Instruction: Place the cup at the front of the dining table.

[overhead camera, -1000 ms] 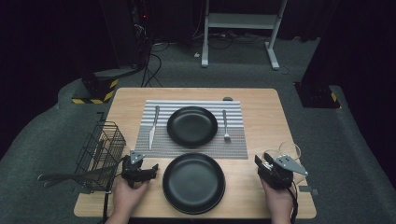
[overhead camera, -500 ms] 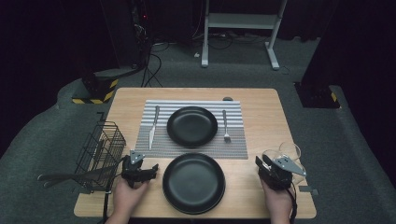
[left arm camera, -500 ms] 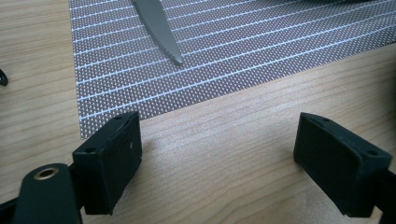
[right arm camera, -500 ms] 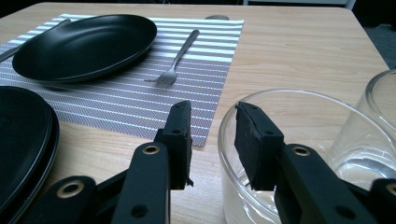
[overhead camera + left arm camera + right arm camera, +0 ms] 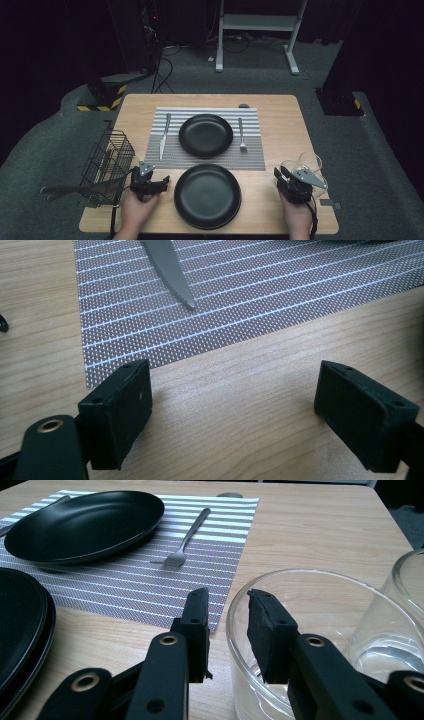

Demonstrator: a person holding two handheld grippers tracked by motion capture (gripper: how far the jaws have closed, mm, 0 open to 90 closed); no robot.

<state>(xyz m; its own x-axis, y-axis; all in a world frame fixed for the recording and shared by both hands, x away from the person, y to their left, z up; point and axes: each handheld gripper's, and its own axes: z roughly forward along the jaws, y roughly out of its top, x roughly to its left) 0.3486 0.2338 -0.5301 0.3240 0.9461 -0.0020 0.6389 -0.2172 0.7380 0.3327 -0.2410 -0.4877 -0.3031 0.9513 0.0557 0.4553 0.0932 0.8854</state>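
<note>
The right hand-held gripper (image 5: pixel 227 630), by the table's (image 5: pixel 280 107) right edge, straddled the glass's (image 5: pixel 310 645) near rim, jaws closing but not yet clamped.

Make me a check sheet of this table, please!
Surface: light wooden table with a grey striped placemat.
Job's things: clear round glass, its rim between the right gripper's jaws; second clear glass beside it.
Clutter: round black plate on the placemat, between steel knife and steel fork; near black plate; black wire basket holding long utensils.
Grippers: the right gripper's jaws have just been closing, not yet pinching the rim; left gripper open over bare wood.
Cables: black cable behind the right gripper; floor cables.
Surroundings: grey carpet, white metal frame, dark room.
</note>
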